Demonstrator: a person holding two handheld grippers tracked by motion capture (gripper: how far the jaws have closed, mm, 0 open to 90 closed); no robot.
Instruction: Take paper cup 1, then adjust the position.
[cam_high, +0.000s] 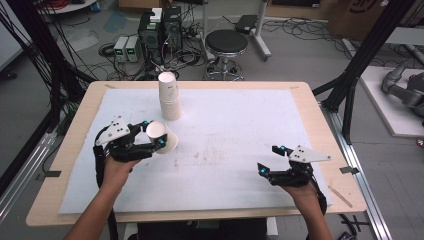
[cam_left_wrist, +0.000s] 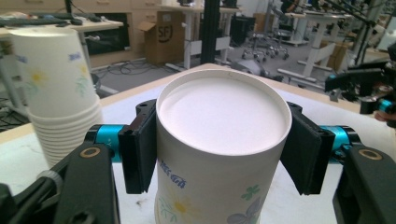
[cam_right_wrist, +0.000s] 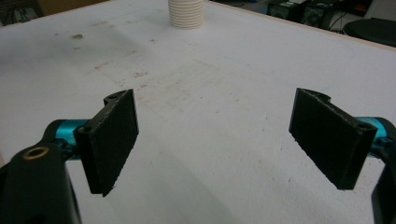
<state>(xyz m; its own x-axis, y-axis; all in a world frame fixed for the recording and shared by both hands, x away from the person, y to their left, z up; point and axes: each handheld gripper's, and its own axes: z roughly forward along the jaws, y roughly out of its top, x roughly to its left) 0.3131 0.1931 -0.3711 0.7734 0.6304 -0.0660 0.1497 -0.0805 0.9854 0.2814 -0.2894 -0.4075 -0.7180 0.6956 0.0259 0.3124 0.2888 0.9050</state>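
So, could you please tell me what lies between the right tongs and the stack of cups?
Nothing: in the right gripper view, bare white table cover runs from the right tongs to the stack of cups.

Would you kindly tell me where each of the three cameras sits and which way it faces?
High view: above the person's side, looking forward and down on the table; both forearms, left tool and right tool show.
Left gripper view: rides the left tool, looking along its jaws, which clamp a single paper cup.
Right gripper view: rides the right tool, looking across the table; jaws stand apart.
Shared: all three show the stack of cups.
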